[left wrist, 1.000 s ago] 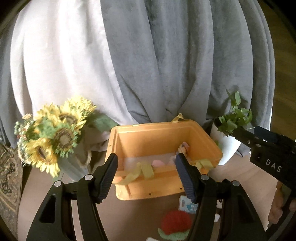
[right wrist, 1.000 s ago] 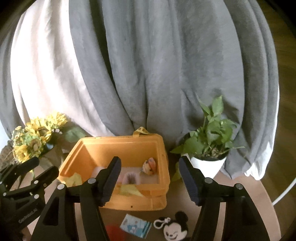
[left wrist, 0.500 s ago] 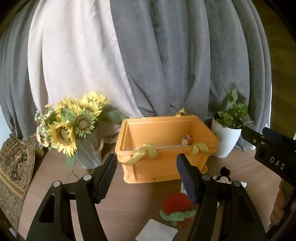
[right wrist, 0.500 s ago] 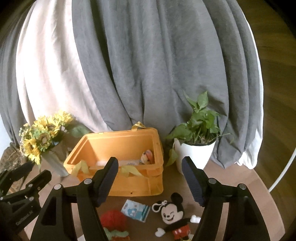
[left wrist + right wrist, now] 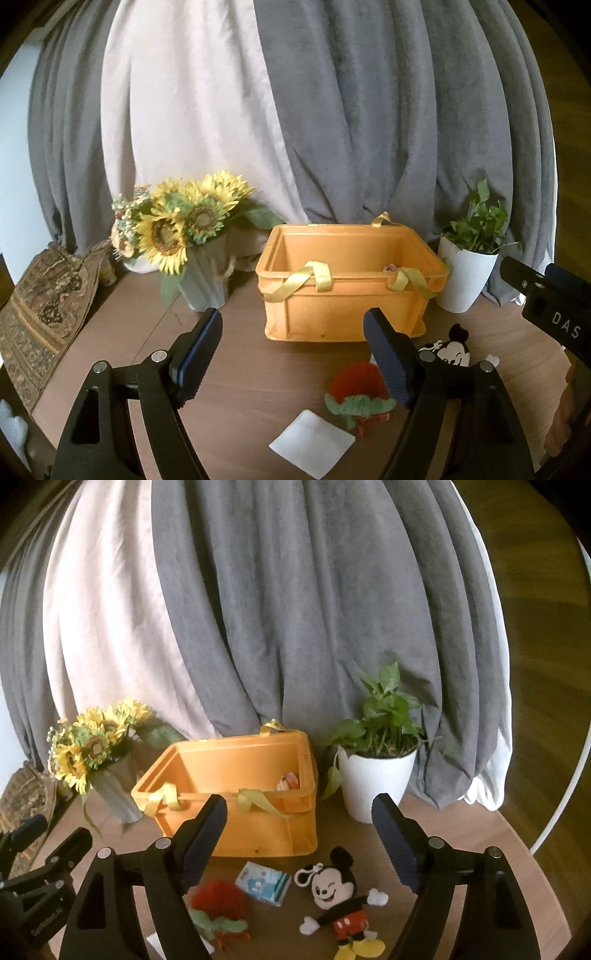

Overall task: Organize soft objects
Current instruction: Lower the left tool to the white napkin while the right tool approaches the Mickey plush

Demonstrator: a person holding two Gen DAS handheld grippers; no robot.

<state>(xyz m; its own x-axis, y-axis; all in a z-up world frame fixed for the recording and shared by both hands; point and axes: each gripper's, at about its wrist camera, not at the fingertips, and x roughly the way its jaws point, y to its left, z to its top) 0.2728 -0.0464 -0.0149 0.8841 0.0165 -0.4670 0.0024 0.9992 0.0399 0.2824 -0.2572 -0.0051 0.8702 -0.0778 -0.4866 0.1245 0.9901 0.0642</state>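
Orange crate [image 5: 236, 797] at 12 o'clock, one toy inside. Both grippers, left gripper [image 5: 293, 360] and right gripper [image 5: 299, 843], empty, jaws just opening wide. Mouse plush [image 5: 340, 897] at 6 o'clock, on table; likely next pick.

Grey and pale curtains [image 5: 280, 602] hang beyond the fingers, behind a round wooden table [image 5: 240, 391]; wood flooring [image 5: 546, 646] shows right.
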